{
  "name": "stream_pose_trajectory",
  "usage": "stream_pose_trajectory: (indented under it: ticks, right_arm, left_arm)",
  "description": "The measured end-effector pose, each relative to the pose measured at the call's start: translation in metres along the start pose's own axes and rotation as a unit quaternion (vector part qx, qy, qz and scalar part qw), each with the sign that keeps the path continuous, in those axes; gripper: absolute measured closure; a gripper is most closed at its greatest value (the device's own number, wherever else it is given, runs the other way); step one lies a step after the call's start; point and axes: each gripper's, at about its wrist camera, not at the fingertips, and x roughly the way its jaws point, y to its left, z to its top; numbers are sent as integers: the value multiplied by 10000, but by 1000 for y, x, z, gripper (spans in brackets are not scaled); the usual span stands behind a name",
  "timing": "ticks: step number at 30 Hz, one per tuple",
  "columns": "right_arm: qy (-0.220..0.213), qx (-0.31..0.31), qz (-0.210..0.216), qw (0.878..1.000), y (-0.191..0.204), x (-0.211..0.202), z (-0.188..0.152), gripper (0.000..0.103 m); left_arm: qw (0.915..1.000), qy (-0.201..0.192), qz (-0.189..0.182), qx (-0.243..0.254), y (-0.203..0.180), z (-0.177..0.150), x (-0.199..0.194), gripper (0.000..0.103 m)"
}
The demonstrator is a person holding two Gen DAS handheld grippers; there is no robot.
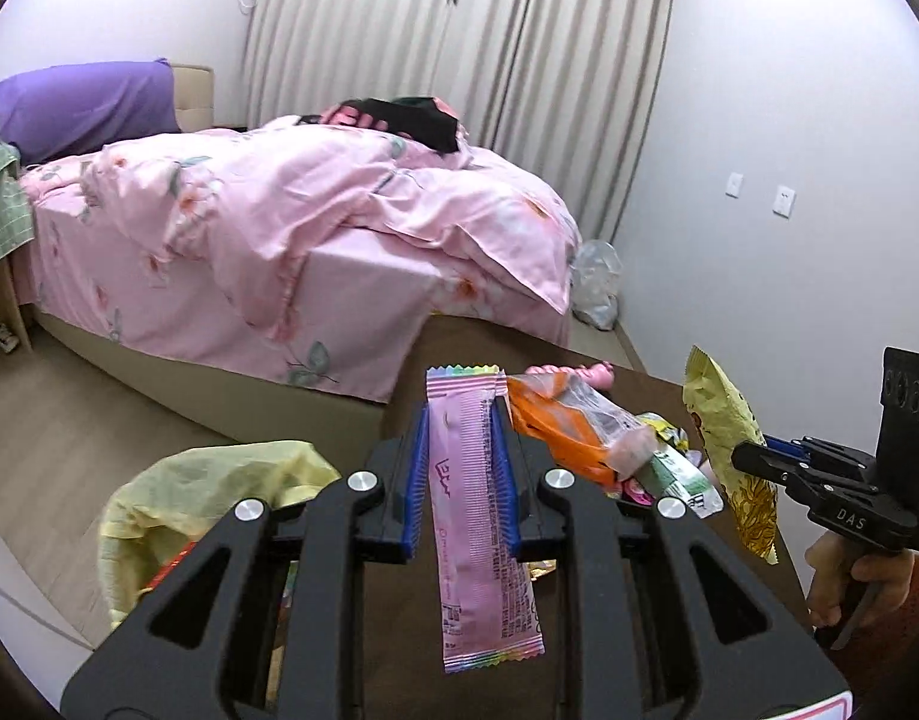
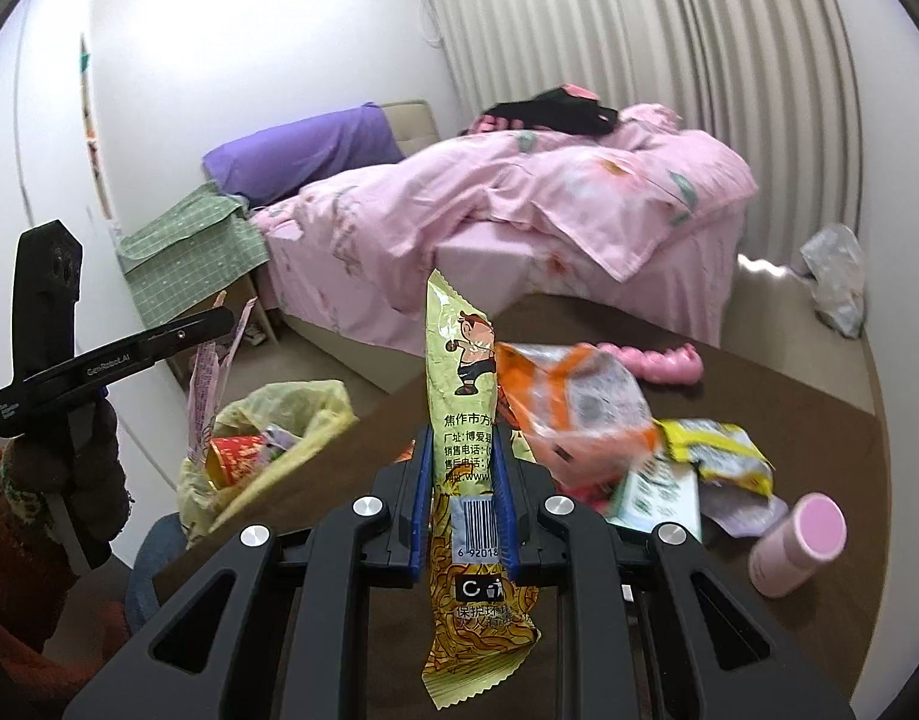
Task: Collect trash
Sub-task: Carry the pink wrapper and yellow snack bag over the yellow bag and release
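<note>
My left gripper [image 1: 459, 414] is shut on a long pink wrapper [image 1: 483, 540], held upright above the brown table [image 1: 639, 384]. My right gripper [image 2: 462, 438] is shut on a yellow snack wrapper [image 2: 459, 360], which also stands upright. In the left wrist view the right gripper [image 1: 753, 456] shows at the right with the yellow wrapper [image 1: 723, 414]. A yellow trash bag [image 2: 315, 414] hangs open at the table's left edge with a red cup [image 2: 237, 456] inside. On the table lie an orange and clear bag [image 2: 579, 396], a yellow packet [image 2: 723, 450] and a green and white packet [image 2: 657, 492].
A pink bottle [image 2: 798, 540] lies on its side at the table's right, and a pink twisted thing [image 2: 657, 363] at the far edge. Beyond the table stand a bed with a pink duvet [image 1: 279, 222], a green-covered nightstand [image 2: 189, 240] and a clear plastic bag [image 1: 597, 282] on the floor.
</note>
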Motion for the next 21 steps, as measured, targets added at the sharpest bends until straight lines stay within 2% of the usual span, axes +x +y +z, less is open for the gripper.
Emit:
stream_pose_trajectory:
  ticks: [11,21]
  right_arm:
    - [108,-443,400,9982,53,27,19,84]
    - [290,-582,938,9935,92,64,33,84]
  left_arm:
    - [9967,-169,617,-491,67,-15,-37,84]
    - [9869,-219,1136,-1122,134,-39,-50,84]
